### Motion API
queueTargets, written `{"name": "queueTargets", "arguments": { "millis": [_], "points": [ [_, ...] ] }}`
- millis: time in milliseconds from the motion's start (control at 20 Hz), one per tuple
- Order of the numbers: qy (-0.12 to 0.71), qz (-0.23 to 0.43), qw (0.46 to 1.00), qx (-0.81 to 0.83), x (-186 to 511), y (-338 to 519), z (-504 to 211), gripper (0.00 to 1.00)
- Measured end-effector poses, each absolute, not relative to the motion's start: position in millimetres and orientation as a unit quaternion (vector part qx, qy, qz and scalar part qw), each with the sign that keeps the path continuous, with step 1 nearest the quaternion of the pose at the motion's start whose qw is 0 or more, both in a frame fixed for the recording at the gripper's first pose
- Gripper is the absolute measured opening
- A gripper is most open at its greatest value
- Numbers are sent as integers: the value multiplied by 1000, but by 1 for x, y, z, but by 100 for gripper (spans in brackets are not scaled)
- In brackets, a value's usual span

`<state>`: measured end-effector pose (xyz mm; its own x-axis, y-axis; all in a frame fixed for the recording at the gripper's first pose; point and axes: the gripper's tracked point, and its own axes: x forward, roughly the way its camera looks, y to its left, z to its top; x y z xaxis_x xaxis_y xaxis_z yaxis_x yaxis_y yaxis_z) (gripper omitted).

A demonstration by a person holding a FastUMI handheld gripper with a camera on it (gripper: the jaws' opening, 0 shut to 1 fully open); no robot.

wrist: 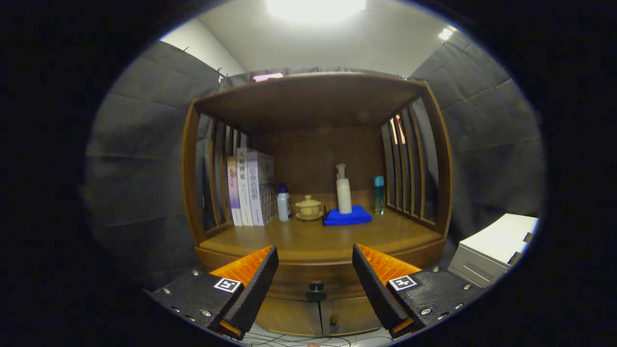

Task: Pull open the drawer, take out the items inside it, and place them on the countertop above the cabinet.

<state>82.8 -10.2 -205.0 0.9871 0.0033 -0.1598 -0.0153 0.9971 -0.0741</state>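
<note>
A wooden cabinet (pixel 315 120) with a slatted hutch stands ahead of me. Its drawer front (pixel 315 277) runs just under the countertop (pixel 313 238) and is closed. A small dark knob (pixel 315 288) sits at the drawer's middle, between and a little beyond my fingertips. My gripper (pixel 315 262) is open, fingers spread wide on either side of the knob, touching nothing. What lies inside the drawer is hidden.
On the countertop stand books (pixel 250 193) at the left, a small white bottle (pixel 284 202), a yellow lidded cup (pixel 308 208), a pump bottle (pixel 343 190) on a blue cloth (pixel 348 217), and a teal bottle (pixel 379 193). A white box (pixel 496 248) sits right of the cabinet. Cupboard doors (pixel 320 315) below.
</note>
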Motion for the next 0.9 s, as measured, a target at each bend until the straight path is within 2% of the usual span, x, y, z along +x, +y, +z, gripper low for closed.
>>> {"name": "queueTargets", "arguments": {
  "millis": [450, 600, 800, 900],
  "points": [
    [166, -15, 985, -48, 115, -8, -316, 95],
    [177, -32, 983, -41, 128, -20, -337, 92],
    [188, -22, 982, -14, 141, -24, -351, 77],
    [181, -17, 983, -5, 146, -20, -356, 64]
  ]
}}
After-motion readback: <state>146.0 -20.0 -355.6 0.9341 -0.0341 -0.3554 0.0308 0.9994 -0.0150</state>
